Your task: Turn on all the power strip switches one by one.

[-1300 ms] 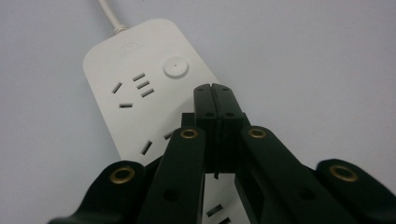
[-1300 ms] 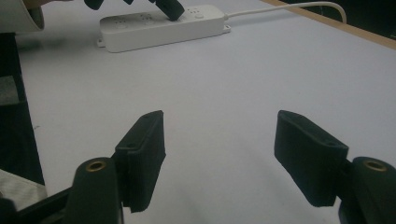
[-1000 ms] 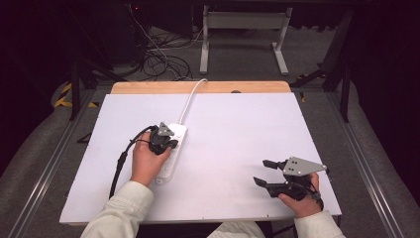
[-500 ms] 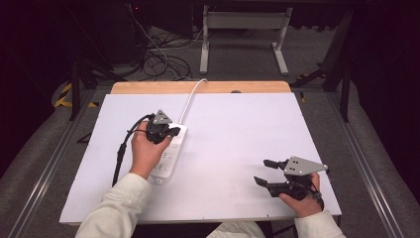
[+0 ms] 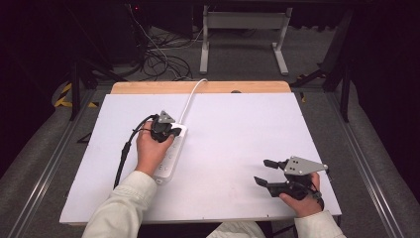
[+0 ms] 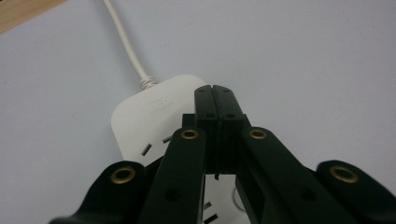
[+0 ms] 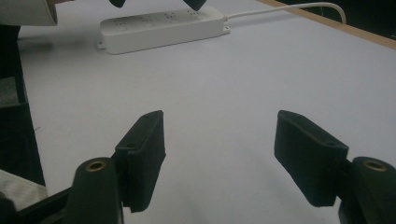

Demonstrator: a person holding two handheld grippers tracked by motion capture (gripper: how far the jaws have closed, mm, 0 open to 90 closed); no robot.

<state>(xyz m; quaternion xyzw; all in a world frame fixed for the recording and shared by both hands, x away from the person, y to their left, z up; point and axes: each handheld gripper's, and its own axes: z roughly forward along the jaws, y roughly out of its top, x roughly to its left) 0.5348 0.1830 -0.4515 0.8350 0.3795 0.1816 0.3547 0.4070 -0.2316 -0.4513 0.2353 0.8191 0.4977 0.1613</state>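
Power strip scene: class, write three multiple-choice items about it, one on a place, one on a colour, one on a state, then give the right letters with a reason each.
1. Where is the left gripper?
A. over the cord end of the power strip
B. beside the right gripper
C. off the table

2. What colour is the strip?
A. black
B. white
C. yellow

3. How do the right gripper's jaws stand?
A. shut on the cord
B. shut, empty
C. open, empty

Key: 1 A, the left gripper view shows its jaws above the cord end; 2 B, it looks white in all three views; 3 C, the right gripper view shows a wide gap with bare table between.
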